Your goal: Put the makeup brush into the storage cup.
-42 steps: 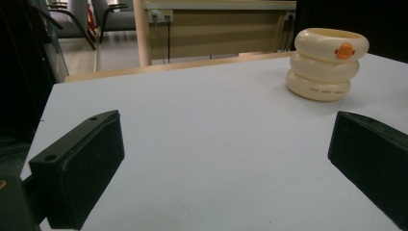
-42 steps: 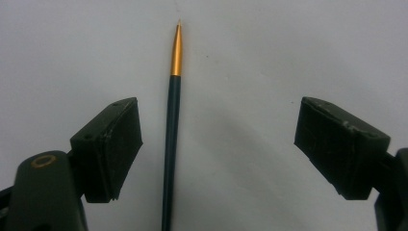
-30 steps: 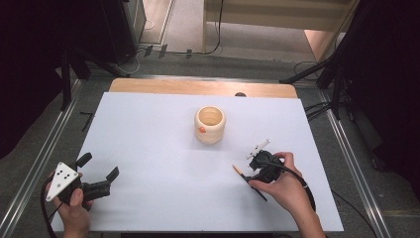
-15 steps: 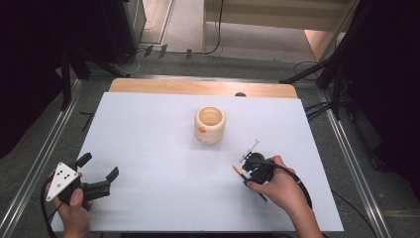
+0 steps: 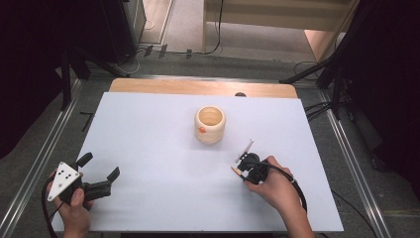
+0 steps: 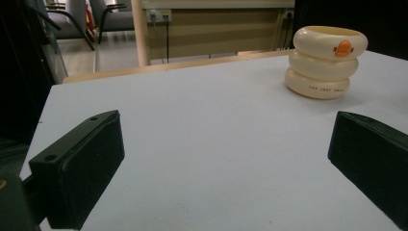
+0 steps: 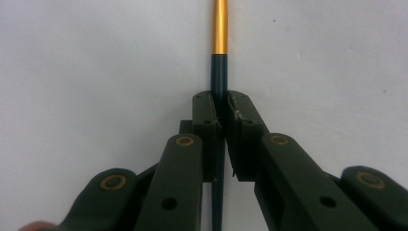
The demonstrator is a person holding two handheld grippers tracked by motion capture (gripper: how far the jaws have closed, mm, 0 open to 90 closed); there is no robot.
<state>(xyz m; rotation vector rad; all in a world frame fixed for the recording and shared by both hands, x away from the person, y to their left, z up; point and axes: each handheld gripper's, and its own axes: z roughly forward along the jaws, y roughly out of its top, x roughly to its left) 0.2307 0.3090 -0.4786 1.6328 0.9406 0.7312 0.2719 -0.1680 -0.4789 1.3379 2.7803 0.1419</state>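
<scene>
Now, line by line:

Right gripper [image 7: 219, 113]: jaws pinched together on a thin dark stick, a pen or brush handle [image 7: 219, 91] with an orange-gold band higher up its shaft; which of the two it is cannot be told. In the high view this gripper [image 5: 246, 161] sits on the right half of the table, in front of the cup.

Stick: one. It lies in the narrow slot between the two jaw pads and runs straight on past them over the white surface. In the high view its pale end [image 5: 248, 146] points up and away toward the far right, and a tan end shows at the gripper's near left.

Left gripper [image 5: 99, 173]: jaws wide apart, nothing between them (in its own view the two black pads [image 6: 79, 166] stand at either edge with bare table between). It rests at the near left corner, well apart from the stick.

Grippers: two, one per hand.

Cup [image 5: 210, 124]: one, cream, shaped like three stacked rings with an orange duck mark, upright near the table's middle [image 6: 326, 60].

Table [image 5: 148, 139]: one, white-topped, wooden strip along the far edge.

Change from half a second ago: the right gripper and stick look hardly shifted; the left gripper and cup lie where they were.
</scene>
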